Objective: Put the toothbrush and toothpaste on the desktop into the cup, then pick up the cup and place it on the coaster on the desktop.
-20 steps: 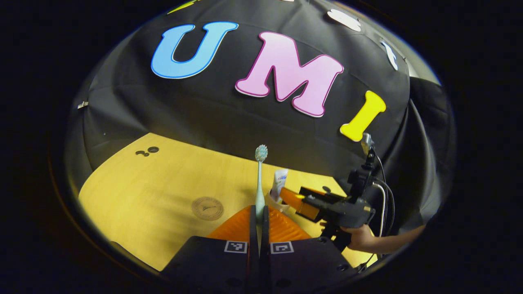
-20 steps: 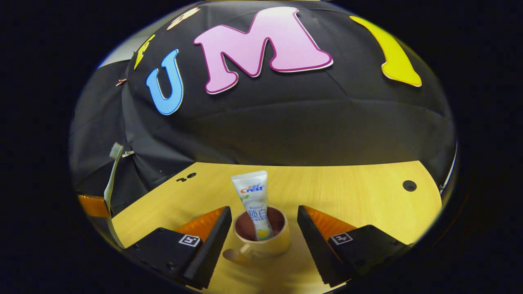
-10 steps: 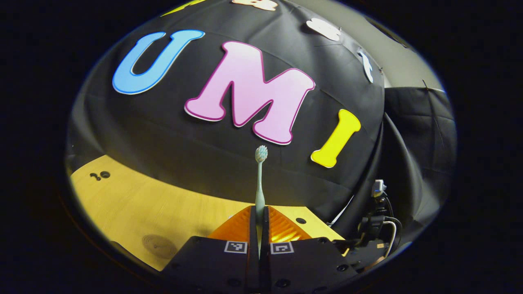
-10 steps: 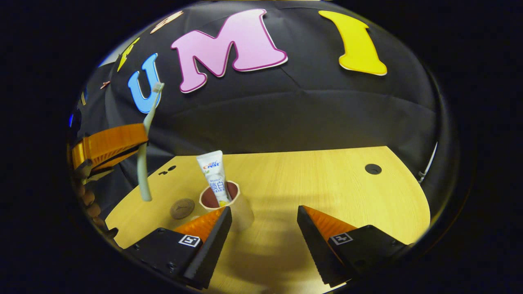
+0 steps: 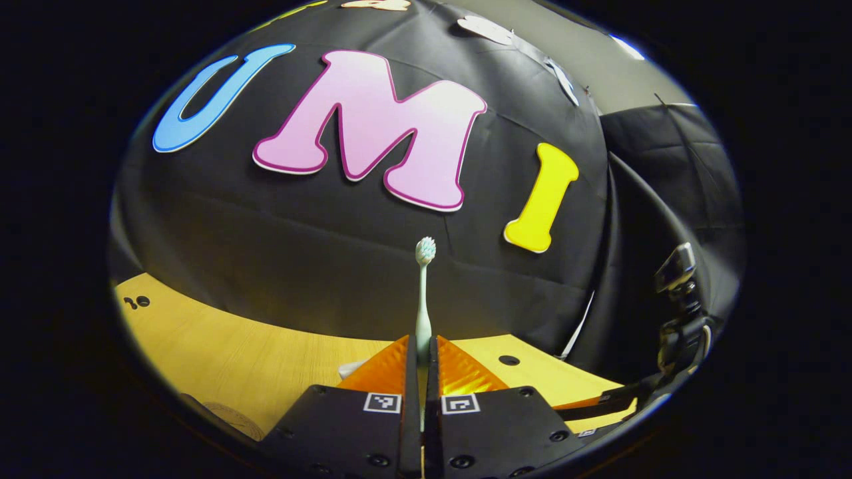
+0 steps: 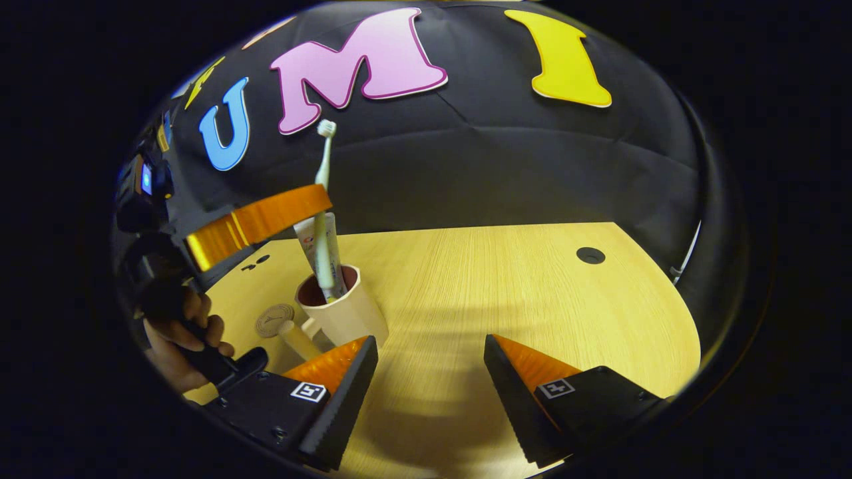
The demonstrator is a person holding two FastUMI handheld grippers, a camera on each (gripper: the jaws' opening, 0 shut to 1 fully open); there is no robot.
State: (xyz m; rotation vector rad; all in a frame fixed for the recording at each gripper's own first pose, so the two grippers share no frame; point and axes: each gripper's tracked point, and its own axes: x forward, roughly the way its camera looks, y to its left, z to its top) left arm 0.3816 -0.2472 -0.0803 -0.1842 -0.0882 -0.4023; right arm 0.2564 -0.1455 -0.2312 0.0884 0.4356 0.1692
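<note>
Now over the cup (image 6: 346,313) versus half a second ago: toothbrush (image 6: 322,219), handle end inside the rim beside the toothpaste (image 6: 307,238). Left gripper (image 5: 422,346) pinching the toothbrush upright. Right gripper (image 6: 431,359) spread wide, holding nothing, near the cup. Coaster (image 6: 274,320) just beside the cup on the desktop (image 6: 532,293).

The left gripper (image 5: 421,372) has its jaws pressed together on the toothbrush (image 5: 423,293), which stands upright between them; in the right gripper view that gripper (image 6: 313,206) reaches in from the left, a hand (image 6: 176,332) wrapped round its grip; the right gripper (image 6: 429,369) hangs low with jaws spread wide, holding nothing.
</note>
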